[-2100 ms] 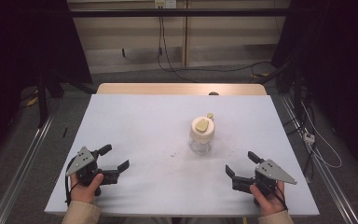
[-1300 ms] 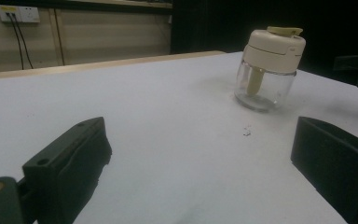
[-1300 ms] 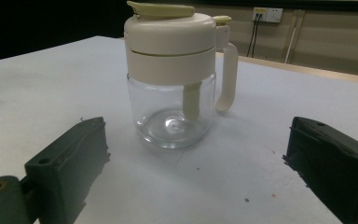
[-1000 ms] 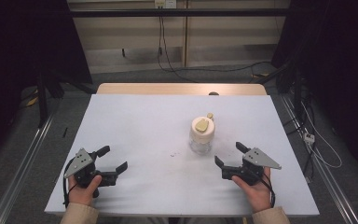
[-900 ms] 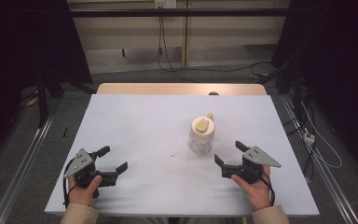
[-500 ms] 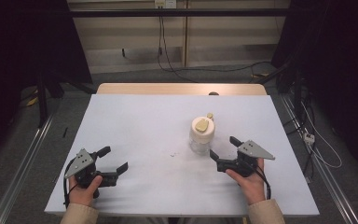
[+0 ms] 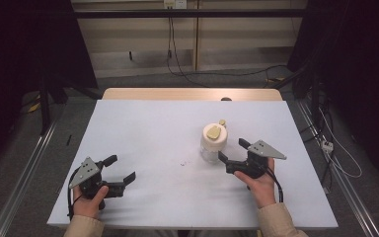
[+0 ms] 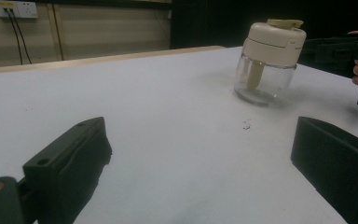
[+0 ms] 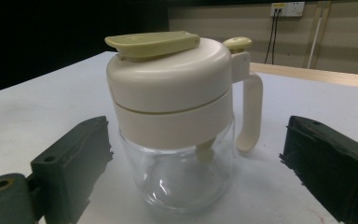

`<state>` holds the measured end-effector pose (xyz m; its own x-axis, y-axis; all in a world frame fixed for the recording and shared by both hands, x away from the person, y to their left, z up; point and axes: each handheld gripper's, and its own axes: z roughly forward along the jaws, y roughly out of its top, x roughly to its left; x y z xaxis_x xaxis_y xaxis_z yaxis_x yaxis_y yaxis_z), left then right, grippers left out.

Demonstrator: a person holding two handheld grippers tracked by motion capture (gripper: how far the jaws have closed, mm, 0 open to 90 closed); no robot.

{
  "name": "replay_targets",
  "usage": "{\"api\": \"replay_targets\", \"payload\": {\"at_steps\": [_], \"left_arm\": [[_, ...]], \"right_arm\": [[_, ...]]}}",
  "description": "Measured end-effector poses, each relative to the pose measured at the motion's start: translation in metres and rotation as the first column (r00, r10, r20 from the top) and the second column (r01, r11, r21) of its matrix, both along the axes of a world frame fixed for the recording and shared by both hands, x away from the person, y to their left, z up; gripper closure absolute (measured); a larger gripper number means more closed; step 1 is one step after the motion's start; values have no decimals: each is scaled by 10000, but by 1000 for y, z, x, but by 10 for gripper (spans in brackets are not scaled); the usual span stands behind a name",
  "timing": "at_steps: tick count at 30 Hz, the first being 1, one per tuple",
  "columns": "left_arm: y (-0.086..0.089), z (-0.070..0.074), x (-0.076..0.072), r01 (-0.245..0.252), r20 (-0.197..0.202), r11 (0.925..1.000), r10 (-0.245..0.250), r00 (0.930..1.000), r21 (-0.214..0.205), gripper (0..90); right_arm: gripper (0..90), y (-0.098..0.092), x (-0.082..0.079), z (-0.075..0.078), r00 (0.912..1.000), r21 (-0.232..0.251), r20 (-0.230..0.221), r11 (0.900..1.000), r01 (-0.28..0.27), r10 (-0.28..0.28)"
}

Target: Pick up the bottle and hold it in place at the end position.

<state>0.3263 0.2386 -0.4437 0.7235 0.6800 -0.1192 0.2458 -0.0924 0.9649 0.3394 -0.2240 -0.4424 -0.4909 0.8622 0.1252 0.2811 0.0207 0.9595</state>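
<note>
Two seconds back my right gripper (image 7: 231, 155) sat low near the table's 5 o'clock corner; it has since slid toward 10 o'clock and now stands just beside the jar (image 7: 213, 142), jaws spread wide with the glass between them in my right gripper view, not yet touching. I judge a grasp on the jar is the step in hand. My left gripper (image 7: 118, 169) has barely stirred, lying at 7 o'clock, jaws parted and empty. The jar stands upright, cream lid (image 9: 168, 70) on, slightly toward 3 o'clock of centre. The table (image 7: 143, 133) is pale and bare but for small specks (image 7: 183, 162). Beyond lie a wooden edge (image 7: 177, 94), dark floor and trailing cables (image 7: 212, 73).
</note>
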Motion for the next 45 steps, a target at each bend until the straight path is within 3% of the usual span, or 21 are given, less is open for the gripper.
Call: {"api": "replay_targets", "payload": {"at_steps": [5, 12, 18, 23, 30, 32, 38, 45], "left_arm": [[0, -2, 1, 43, -166, 10000, -42, 9999, 61, 38], [1, -3, 1, 62, -244, 9999, -60, 9997, 88, 37], [1, -4, 2, 64, -321, 9999, -61, 9995, 108, 37], [1, -6, 2, 68, -402, 10000, -66, 9992, 70, 38], [2, -6, 3, 9, -382, 10000, -7, 9993, 38, 37], [3, -6, 2, -68, -420, 10000, 69, 9991, 19, 38], [2, -6, 1, -118, -375, 9999, 119, 9992, 26, 37], [0, -5, 1, -166, -336, 9998, 168, 9993, 67, 37]], "right_arm": [[77, 6, 8, -1, 9994, 7, -152, 9996, -295, 295], [104, 13, 15, 0, 9987, -396, -117, 9980, -494, 490], [121, 16, 23, -2, 9978, -360, -185, 9973, -645, 638], [105, 21, 30, -1, 9968, -658, -219, 9947, -784, 771], [79, 27, 40, -2, 9962, -436, -239, 9955, -843, 833], [84, 29, 41, -1, 9963, -653, -148, 9942, -859, 851], [91, 37, 38, 2, 9992, -1118, -64, 9929, -402, 397], [98, 46, 28, 1, 9985, -1100, 55, 9924, 546, -543]]}}
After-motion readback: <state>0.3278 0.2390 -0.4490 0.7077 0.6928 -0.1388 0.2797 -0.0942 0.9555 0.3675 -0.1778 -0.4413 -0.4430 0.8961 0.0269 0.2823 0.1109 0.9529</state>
